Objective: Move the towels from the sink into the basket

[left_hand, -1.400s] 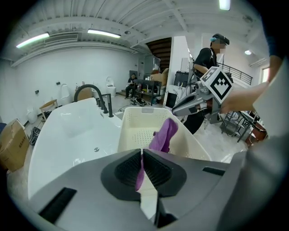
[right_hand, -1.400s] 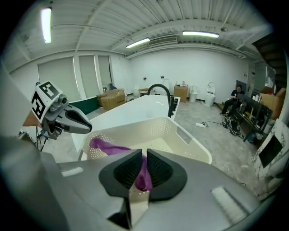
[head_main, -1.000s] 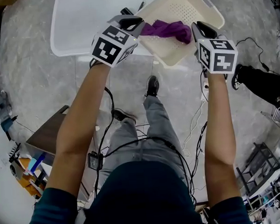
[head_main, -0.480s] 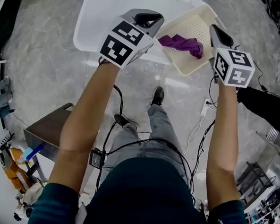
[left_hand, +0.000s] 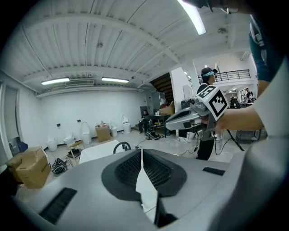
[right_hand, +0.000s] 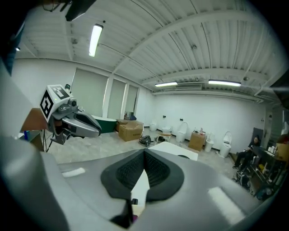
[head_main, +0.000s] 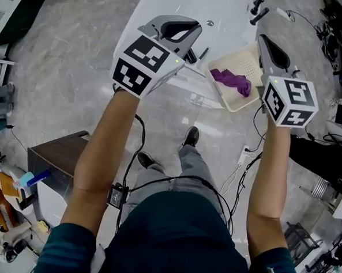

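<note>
Towel (head_main: 232, 81), purple, bunched in basket (head_main: 248, 63) at 1 o'clock: judged soft, light, limp; pinch raised fold. Left gripper (left_hand: 142, 155), right gripper (right_hand: 144, 158) both closed, empty.

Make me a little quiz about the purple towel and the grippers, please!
1. True or false: the purple towel lies inside the basket.
2. Pick one. The left gripper holds: A) a towel, B) nothing, C) a cup.
3. How many towels can you see in the basket?

Key: 1 true; 2 B; 3 one.
</note>
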`<state>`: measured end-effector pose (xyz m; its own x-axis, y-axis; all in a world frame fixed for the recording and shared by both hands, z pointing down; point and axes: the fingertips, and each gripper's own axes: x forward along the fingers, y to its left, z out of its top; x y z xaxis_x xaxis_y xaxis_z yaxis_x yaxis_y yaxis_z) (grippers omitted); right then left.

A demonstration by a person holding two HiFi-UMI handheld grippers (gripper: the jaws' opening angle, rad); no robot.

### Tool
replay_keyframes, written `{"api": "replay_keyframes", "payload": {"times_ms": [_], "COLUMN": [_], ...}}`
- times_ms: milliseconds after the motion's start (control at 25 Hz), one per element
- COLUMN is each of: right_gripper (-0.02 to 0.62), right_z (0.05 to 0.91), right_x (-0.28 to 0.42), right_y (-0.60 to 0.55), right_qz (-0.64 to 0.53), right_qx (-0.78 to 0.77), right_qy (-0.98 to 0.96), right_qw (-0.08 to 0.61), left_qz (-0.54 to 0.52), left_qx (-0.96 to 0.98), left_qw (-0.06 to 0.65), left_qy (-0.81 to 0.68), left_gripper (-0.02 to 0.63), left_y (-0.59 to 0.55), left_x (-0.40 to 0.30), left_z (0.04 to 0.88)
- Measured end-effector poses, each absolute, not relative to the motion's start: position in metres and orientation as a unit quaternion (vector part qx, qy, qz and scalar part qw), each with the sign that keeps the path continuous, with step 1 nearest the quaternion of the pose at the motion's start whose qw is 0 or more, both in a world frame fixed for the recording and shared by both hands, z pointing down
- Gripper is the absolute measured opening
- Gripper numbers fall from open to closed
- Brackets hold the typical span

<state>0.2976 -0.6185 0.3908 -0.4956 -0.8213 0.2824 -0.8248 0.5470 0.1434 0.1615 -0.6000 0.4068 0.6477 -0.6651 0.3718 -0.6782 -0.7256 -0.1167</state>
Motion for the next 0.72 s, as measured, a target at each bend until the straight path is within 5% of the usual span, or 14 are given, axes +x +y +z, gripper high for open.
{"api": "replay_keyframes", "payload": {"times_ms": [720], "right_gripper": [0.008], "right_z": [0.25], "right_x": [0.081], "right_y": [-0.514], "right_qz": [-0.085], "right_qx": [0.384], "right_qy": [-0.911], "right_qw": [0.126], "left_qz": [0.113], "left_qx": [0.875], "left_qw": [-0.052], "left_qy": [-0.468], "left_gripper": [0.015], "left_y": [-0.472], "left_x": [-0.056], "left_z": [0.244]}}
